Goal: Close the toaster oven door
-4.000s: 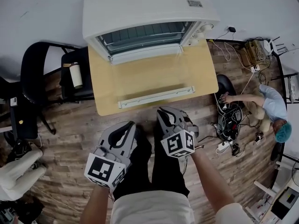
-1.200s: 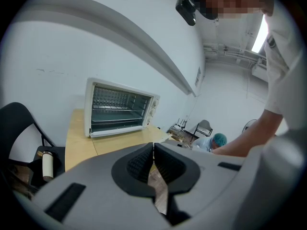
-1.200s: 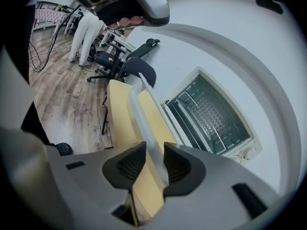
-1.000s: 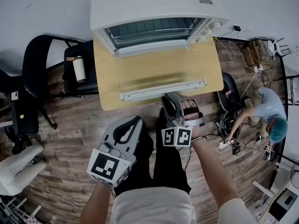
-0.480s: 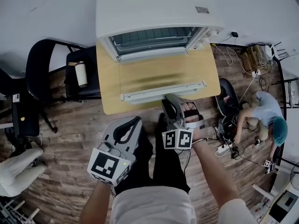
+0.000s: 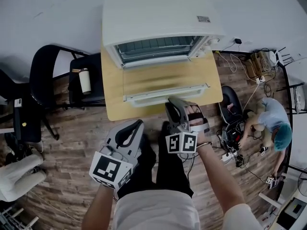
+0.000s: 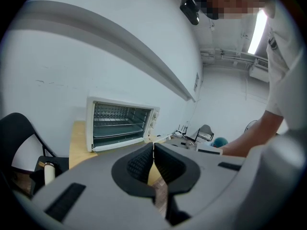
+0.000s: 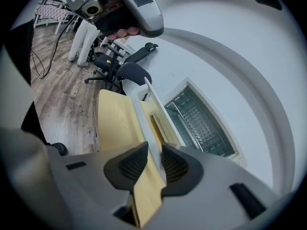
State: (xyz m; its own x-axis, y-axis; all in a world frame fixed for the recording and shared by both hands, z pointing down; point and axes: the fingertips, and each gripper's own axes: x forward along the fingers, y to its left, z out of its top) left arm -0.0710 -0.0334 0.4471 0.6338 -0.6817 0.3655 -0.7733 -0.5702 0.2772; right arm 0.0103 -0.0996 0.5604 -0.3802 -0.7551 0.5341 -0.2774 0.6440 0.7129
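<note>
Toaster oven door, glass-paned in a white metal frame [image 6: 163,78], lay folded flat over the pale wooden table [image 6: 111,97]. Right gripper [image 6: 178,104] had just been closing and clamped its white bar handle [image 6: 158,94]. The left gripper [image 6: 134,126], jaws together, held nothing. Judged stiff, hinged and light, with fragile glass; lift by the handle.

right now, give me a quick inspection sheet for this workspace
surface: wooden table, carrying the toaster oven
job's things: oven door hinged down and open; door handle near the table's front edge
clutter: bottle on a black chair left of the table
grippers: right gripper shut on the door handle, jaws have just been closing; left gripper shut, empty
cables: tangle on the floor right of the table
surroundings: wood floor, white wall, person crouched by the cables
</note>
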